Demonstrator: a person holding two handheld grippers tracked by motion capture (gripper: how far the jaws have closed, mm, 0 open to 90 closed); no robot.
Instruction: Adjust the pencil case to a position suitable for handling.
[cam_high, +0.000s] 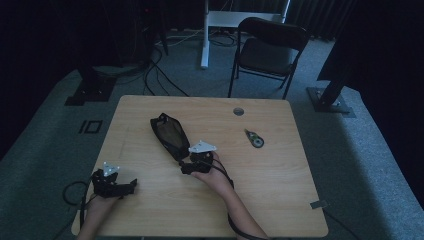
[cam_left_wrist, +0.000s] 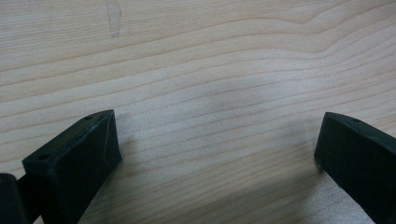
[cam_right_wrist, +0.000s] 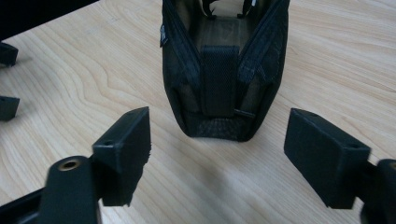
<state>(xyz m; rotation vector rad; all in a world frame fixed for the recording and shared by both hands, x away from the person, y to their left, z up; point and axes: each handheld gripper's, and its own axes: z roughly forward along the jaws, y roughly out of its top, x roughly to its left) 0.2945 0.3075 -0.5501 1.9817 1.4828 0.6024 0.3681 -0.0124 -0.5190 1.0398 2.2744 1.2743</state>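
A black mesh zip pouch (cam_high: 169, 134) lies slantwise on the wooden table (cam_high: 260, 190), left of its middle. My right gripper (cam_high: 186, 162) sits just at the pouch's near end. In the right gripper view the pouch (cam_right_wrist: 224, 79) stands right ahead of the right gripper (cam_right_wrist: 219, 135), whose jaws are spread wide to either side of the pouch's end without touching it. My left gripper (cam_high: 131, 185) rests near the table's front left. Its jaws are wide apart over bare wood in the left gripper view (cam_left_wrist: 217, 140), with nothing between them.
A small black and green tape-like object (cam_high: 255, 139) lies right of the pouch. A round cable hole (cam_high: 238, 111) is near the far edge. A black folding chair (cam_high: 267, 47) and a white desk leg (cam_high: 204, 35) stand beyond the table.
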